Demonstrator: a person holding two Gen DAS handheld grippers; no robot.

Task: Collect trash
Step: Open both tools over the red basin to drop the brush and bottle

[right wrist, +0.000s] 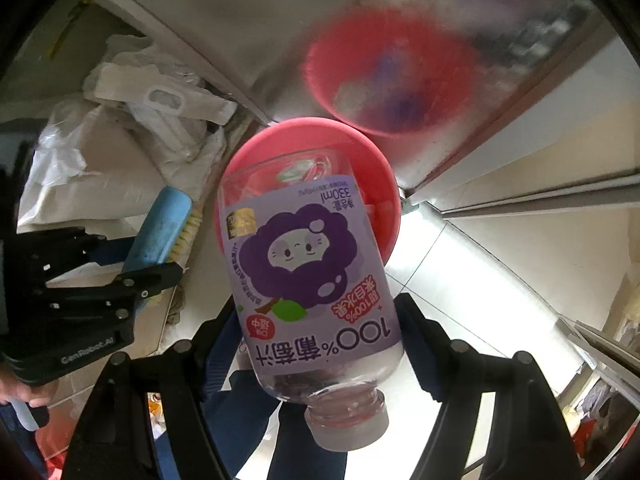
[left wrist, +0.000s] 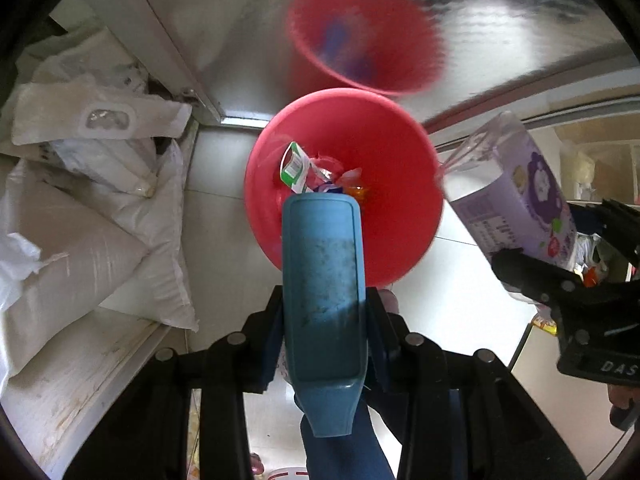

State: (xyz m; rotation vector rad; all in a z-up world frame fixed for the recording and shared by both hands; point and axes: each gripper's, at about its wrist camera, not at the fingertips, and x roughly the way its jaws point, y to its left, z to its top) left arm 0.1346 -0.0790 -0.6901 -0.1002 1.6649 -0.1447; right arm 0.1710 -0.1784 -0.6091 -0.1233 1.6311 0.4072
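My left gripper (left wrist: 324, 316) clamps a blue brush (left wrist: 322, 280) above the red bin (left wrist: 400, 184). My right gripper (right wrist: 320, 336) grips a purple bottle (right wrist: 308, 272), cap toward me.

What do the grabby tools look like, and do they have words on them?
Both are black, with angular linked arms and round silver bolts. The left tool reads "GenRobot.AI" in white; the right tool shows white letters "DAS". Blue pads line the fingers.

Bright daylight, glare on the metal panel (left wrist: 500, 32); fisheye edges dark, reflections blurred.
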